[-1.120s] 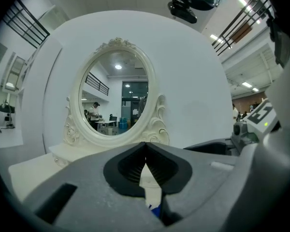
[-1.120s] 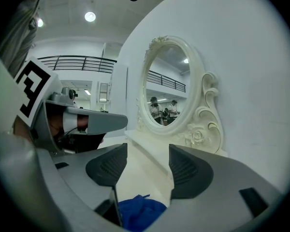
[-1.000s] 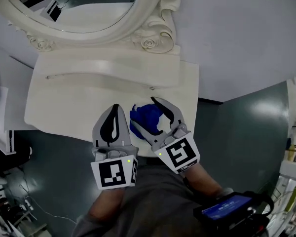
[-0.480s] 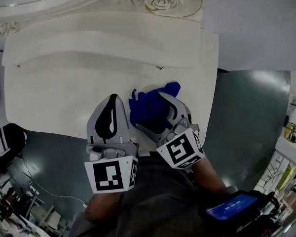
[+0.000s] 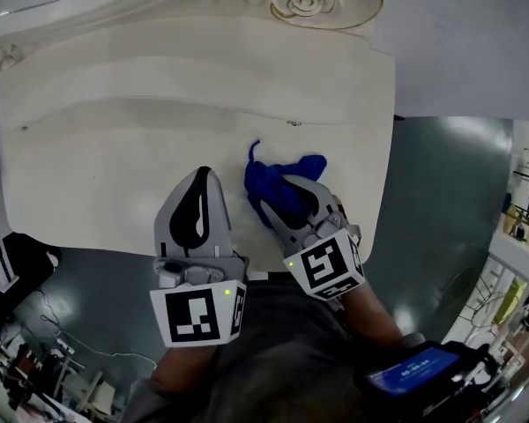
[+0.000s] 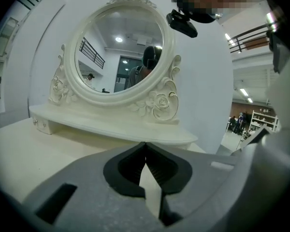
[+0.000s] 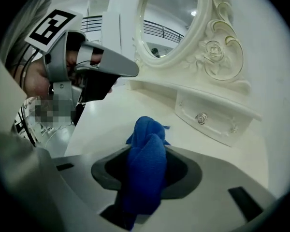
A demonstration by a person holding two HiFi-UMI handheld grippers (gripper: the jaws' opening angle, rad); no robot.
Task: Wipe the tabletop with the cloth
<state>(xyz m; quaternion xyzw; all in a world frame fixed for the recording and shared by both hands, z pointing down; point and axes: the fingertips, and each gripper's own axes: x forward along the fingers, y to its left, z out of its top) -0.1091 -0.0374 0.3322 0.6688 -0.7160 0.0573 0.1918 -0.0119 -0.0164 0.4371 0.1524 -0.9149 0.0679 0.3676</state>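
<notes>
A bunched blue cloth (image 5: 286, 176) lies near the front right of the white vanity tabletop (image 5: 106, 174). My right gripper (image 5: 273, 194) is shut on the cloth; its jaws have just been closing with the cloth between them. In the right gripper view the cloth (image 7: 146, 134) is pinched between the jaws and pokes out past the right gripper (image 7: 146, 151) onto the table. My left gripper (image 5: 203, 174) hovers just left of the cloth, shut on nothing. In the left gripper view the left gripper (image 6: 145, 146) has its tips meeting, aimed at the mirror.
An ornate oval mirror (image 6: 121, 57) stands on a raised shelf at the table's back, its carved frame (image 5: 304, 3) at the top. A small drawer knob (image 5: 293, 123) sits just beyond the cloth. The table's right edge (image 5: 390, 148) drops to a dark floor.
Both grippers have come down toward the tabletop. The right jaws, wide open around the cloth before, have closed on it and bunched it up.
</notes>
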